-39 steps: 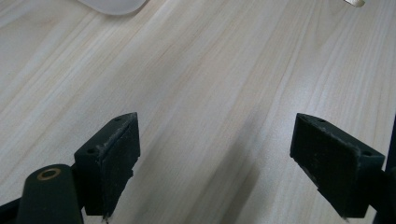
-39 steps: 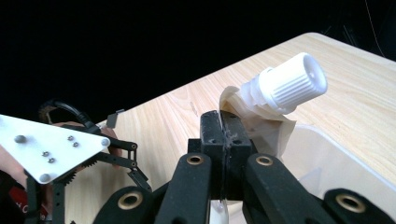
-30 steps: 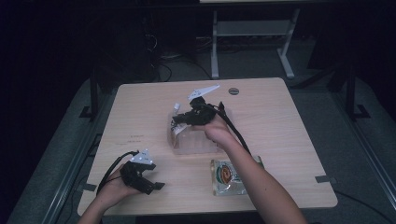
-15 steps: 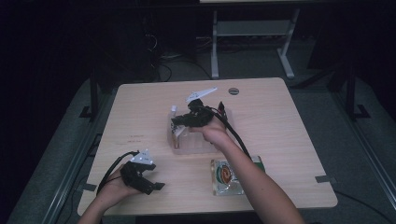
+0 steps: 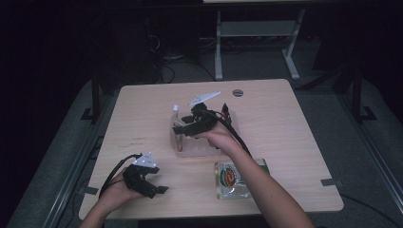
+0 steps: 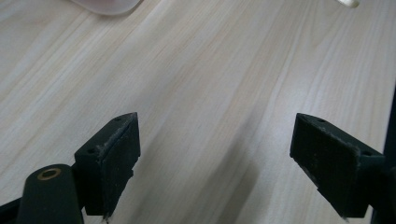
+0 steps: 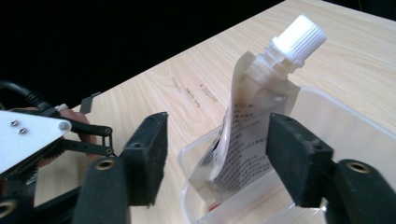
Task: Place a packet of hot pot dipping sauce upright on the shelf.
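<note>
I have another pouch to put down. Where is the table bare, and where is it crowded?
Bare: the far right of the table, beyond the clear bin, and the far left corner. Crowded: the middle, where the right gripper hangs over the bin's spouted pouch, and the snack packet nearby.

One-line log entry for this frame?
right claw: just opened, pads clear of spouted pouch | pouch: upright in clear tub | left claw: open, empty over table

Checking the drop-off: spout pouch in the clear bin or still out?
In. The spout pouch stands upright inside the clear bin, cap up. The right gripper has just been opening; its pads flank the pouch without pressing it.
</note>
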A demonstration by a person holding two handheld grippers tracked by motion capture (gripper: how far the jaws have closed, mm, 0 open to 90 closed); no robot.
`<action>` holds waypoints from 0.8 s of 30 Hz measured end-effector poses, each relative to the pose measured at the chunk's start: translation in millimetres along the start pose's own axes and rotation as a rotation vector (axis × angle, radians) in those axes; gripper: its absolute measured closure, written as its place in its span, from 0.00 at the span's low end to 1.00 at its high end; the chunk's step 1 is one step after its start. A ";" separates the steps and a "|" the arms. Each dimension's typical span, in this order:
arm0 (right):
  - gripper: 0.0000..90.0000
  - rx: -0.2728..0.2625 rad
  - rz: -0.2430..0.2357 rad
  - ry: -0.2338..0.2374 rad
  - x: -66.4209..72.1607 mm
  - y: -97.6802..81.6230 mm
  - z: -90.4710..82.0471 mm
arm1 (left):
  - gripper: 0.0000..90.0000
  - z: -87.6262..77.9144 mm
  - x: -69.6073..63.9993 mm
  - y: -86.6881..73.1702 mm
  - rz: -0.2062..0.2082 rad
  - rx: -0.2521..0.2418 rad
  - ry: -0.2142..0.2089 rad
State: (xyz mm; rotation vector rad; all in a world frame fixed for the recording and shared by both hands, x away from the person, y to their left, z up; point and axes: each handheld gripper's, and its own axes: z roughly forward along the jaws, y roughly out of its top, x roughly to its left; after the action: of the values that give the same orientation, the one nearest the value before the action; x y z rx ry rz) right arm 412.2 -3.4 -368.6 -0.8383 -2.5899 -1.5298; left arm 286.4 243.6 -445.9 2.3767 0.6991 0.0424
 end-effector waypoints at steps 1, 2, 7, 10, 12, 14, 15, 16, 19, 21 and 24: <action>0.34 0.003 -0.011 -0.021 2.4 -1.3 -2.9 | 0.17 0.1 -0.1 0.0 -0.007 -0.010 -0.003; 0.34 0.003 -0.011 -0.021 2.4 -1.3 -2.9 | 0.17 -0.4 0.0 0.1 -0.008 -0.012 -0.004; 0.32 0.004 -0.027 -0.038 7.1 -5.7 -14.9 | 0.17 0.2 -0.6 0.6 -0.016 -0.013 -0.008; 0.33 0.006 -0.035 -0.041 9.3 -10.2 -21.6 | 0.17 -0.6 -2.7 2.9 -0.010 -0.012 -0.006; 0.33 0.014 -0.040 -0.046 11.2 -13.2 -25.8 | 0.17 -1.3 -4.2 4.6 0.008 -0.011 -0.002; 0.33 0.016 -0.045 -0.051 13.2 -16.2 -30.2 | 0.17 -1.8 -7.0 6.1 0.007 -0.012 -0.002; 0.33 0.011 -0.054 -0.051 14.7 -19.6 -34.6 | 0.18 -2.4 -7.9 6.9 0.012 -0.011 -0.002; 0.33 0.011 -0.054 -0.051 14.7 -19.6 -34.6 | 0.18 -2.9 -9.5 7.5 0.004 -0.013 -0.006; 0.33 0.017 -0.063 -0.059 17.0 -25.0 -41.2 | 0.18 -6.3 -11.2 10.1 0.007 -0.018 -0.006; 0.33 0.021 -0.071 -0.065 19.8 -30.9 -47.6 | 0.18 -8.4 -13.8 12.1 -0.002 -0.039 -0.007; 0.33 0.023 -0.082 -0.068 25.0 -37.6 -54.1 | 0.18 -8.5 -16.3 13.2 0.001 -0.040 -0.012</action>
State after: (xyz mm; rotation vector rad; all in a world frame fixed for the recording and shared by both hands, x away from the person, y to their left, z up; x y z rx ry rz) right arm 360.3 -50.9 -363.9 -0.8051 -2.7171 -1.5136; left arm 276.9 232.0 -428.9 2.3369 0.6846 0.0420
